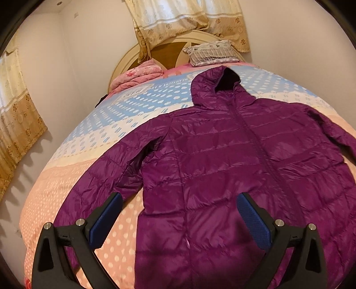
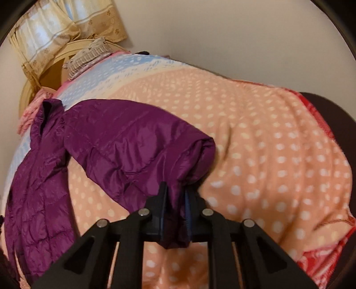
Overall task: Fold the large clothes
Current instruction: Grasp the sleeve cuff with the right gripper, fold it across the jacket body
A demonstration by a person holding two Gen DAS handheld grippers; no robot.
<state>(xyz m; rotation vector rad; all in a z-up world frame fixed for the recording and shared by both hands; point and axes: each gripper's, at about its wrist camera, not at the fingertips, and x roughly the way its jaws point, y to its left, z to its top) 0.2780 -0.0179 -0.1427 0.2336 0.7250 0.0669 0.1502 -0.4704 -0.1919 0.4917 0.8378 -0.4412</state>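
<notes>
Dotted bedspread [image 1: 73, 177] with blurred, possibly "BEAUTIFUL" lettering, purple jacket [image 1: 222, 155], left tool [image 1: 178, 200] wide, right tool [image 2: 175, 191] pinching sleeve [image 2: 142, 142]

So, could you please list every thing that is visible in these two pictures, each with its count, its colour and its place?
jacket: one, purple, hooded, spread flat on the bed with the front up
right sleeve: one, purple, its cuff end pinched in the right gripper
blanket: one, peach and blue with white dots, red border at one edge, covering the bed
pillow: one, grey-white patterned, at the headboard
folded quilt: one, pink, floral, near the headboard beside the pillow
headboard: one, cream and brown, against the wall
curtains: two, beige-gold, one behind the headboard, one on the side wall
left gripper: one, black with blue pads, open, over the jacket's lower edge
right gripper: one, black, shut on the sleeve
</notes>
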